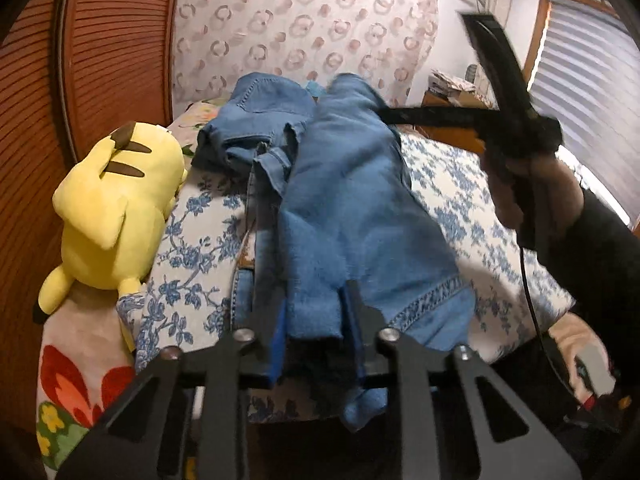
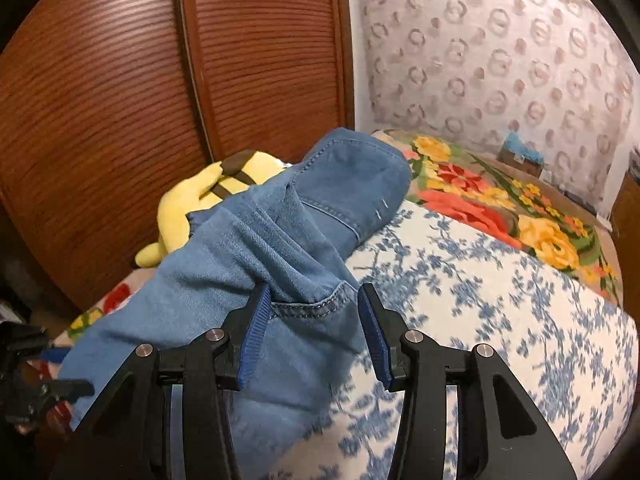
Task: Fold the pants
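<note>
Pinching jeans (image 1: 352, 216) hem, left gripper (image 1: 316, 320) clamping denim on bed (image 2: 500, 300); right gripper (image 2: 316, 316) hovering spread apart over jeans, beside yellow plush toy (image 1: 116, 208).

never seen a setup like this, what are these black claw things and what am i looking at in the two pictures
No robot here: a person holds hand-held tongs in each hand, each carrying a wide-angle camera looking along its fingers. One picture comes from the left tongs, the other from the right tongs.

Blue jeans lie crumpled on a bed with a blue-flowered cover, beside a yellow plush toy. The left tongs are pinched on a leg end of the jeans. The right tongs stand open around a hem, not yet gripping. The right hand shows in the left view.
</note>
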`<state>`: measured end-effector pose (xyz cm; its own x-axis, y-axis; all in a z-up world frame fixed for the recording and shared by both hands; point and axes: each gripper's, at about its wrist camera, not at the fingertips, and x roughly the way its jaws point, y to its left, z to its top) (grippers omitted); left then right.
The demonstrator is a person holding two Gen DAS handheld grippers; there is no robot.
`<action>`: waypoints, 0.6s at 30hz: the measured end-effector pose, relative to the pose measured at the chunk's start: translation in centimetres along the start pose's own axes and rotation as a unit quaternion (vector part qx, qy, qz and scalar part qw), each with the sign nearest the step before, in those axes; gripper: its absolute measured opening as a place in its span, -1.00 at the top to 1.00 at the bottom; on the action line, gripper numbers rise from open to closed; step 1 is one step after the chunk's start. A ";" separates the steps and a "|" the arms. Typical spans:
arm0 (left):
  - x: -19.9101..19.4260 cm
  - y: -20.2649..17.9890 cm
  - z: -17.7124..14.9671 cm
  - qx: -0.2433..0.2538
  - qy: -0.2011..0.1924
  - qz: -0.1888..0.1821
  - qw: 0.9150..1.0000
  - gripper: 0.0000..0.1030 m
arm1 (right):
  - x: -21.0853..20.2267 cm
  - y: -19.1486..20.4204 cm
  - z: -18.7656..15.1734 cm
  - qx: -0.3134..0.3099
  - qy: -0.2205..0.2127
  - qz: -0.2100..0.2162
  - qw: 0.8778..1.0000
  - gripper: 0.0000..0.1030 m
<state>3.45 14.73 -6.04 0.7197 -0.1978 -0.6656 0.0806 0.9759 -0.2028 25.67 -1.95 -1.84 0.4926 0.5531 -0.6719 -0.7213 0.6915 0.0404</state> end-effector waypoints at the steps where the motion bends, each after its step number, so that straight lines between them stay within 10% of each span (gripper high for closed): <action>1: 0.0 0.0 -0.2 0.004 0.000 0.003 1.000 0.64 | 0.7 0.4 0.4 -0.001 0.003 0.000 1.000 0.11; 18: -0.1 1.9 -1.2 -0.035 -0.006 0.001 0.999 0.29 | 3.2 -1.1 0.1 0.056 0.026 0.000 0.998 -0.35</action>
<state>2.67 16.52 -7.23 0.7282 -0.1942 -0.6572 0.0304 0.9672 -0.2520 28.08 -0.92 -3.92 0.4656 0.5299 -0.7088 -0.6605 0.7411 0.1201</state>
